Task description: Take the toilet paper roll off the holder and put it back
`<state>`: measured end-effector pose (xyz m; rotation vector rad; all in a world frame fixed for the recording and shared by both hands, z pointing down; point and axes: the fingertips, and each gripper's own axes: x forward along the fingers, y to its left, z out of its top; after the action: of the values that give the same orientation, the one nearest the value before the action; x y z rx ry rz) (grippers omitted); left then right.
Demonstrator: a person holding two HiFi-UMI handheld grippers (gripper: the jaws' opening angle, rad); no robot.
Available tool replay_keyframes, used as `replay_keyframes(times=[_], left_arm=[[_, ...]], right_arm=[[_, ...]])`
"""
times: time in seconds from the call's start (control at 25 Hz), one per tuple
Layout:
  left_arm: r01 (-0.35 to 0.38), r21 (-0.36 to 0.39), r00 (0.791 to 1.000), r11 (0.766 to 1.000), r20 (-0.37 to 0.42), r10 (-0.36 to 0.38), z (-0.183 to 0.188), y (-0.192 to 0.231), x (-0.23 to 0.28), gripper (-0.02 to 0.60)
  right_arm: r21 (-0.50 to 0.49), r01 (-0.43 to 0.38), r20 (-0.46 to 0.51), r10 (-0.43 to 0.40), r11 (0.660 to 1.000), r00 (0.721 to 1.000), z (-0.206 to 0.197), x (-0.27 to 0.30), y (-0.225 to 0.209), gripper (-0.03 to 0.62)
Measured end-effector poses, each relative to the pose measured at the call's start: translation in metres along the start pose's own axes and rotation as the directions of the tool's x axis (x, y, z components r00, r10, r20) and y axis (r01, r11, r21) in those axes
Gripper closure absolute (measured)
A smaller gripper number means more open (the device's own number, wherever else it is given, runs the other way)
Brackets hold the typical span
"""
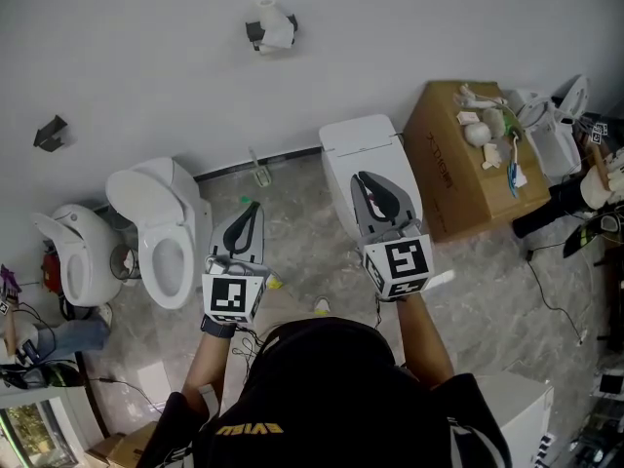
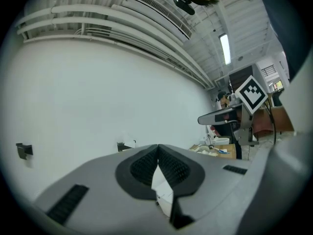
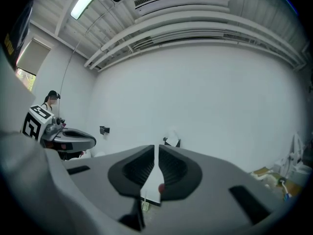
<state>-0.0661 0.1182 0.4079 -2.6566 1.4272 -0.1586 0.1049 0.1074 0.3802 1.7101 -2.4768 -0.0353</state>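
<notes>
Left tool (image 1: 255,208) and right tool (image 1: 364,179) clenched empty, roll (image 1: 272,27) far ahead on the wall (image 1: 439,18), right tool pointing nearly straight at it.

Toilets (image 1: 161,227) below; open air toward roll (image 1: 276,29)

Matt toilet paper roll (image 1: 276,29), glossy toilet (image 1: 161,224), cardboard box (image 1: 456,178), smooth marbled floor (image 1: 487,300).
</notes>
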Motion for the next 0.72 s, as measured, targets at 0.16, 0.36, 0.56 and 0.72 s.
replay_keyframes(times=[0.16, 0.36, 0.56, 0.72], left_arm=[[0.006, -0.003, 1.0, 1.0, 0.001, -0.006, -0.0005, -0.0014, -0.0015, 0.571], [-0.002, -0.001, 1.0, 1.0, 0.001, 0.002, -0.0015, -0.003, -0.0036, 0.571], [-0.002, -0.007, 1.0, 1.0, 0.008, 0.002, -0.001, -0.0034, -0.0045, 0.571], [-0.004, -0.009, 1.0, 1.0, 0.006, 0.005, -0.0014, -0.0032, -0.0033, 0.571]], right_arm=[[0.007, 0.009, 0.004, -0.009, 1.0, 1.0, 0.0005, -0.0021, -0.0013, 0.589], [0.013, 0.01, 0.005, -0.01, 1.0, 1.0, -0.0008, -0.0053, -0.0034, 0.599], [0.011, 0.002, 0.005, -0.002, 1.0, 1.0, -0.0017, -0.0064, -0.0028, 0.6], [0.009, -0.002, -0.001, 0.002, 1.0, 1.0, -0.0028, -0.0052, -0.0033, 0.602]])
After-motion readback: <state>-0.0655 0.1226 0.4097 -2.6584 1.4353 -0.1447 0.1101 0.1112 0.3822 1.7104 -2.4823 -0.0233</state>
